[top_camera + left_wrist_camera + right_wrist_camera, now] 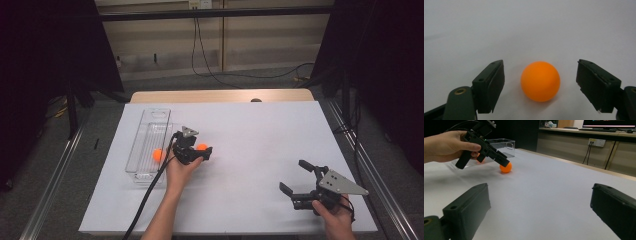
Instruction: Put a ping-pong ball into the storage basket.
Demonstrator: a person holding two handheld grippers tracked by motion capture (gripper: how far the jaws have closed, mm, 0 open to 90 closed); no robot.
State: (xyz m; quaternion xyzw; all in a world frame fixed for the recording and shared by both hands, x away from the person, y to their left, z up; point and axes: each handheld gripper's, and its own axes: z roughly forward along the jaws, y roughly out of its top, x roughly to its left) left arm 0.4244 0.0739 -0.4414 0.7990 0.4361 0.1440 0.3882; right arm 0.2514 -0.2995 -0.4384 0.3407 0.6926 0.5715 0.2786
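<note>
1. Clear plastic forms the bin (148, 145) just left of the left claw (204, 151); one orange ball (158, 154) is held inside it.
2. A second orange ball (540, 81) is seen on the tabletop (250, 140) between the left claw's parted jaws, untouched.
3. The right claw (295, 179) is spread wide, empty.

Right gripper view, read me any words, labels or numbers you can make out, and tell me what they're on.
None can be read.
The monitor at the back shows a bright strip, too small and blurred to read.
The wall socket plate bears no legible marking.
The orange ball and clear bin carry no text.
</note>
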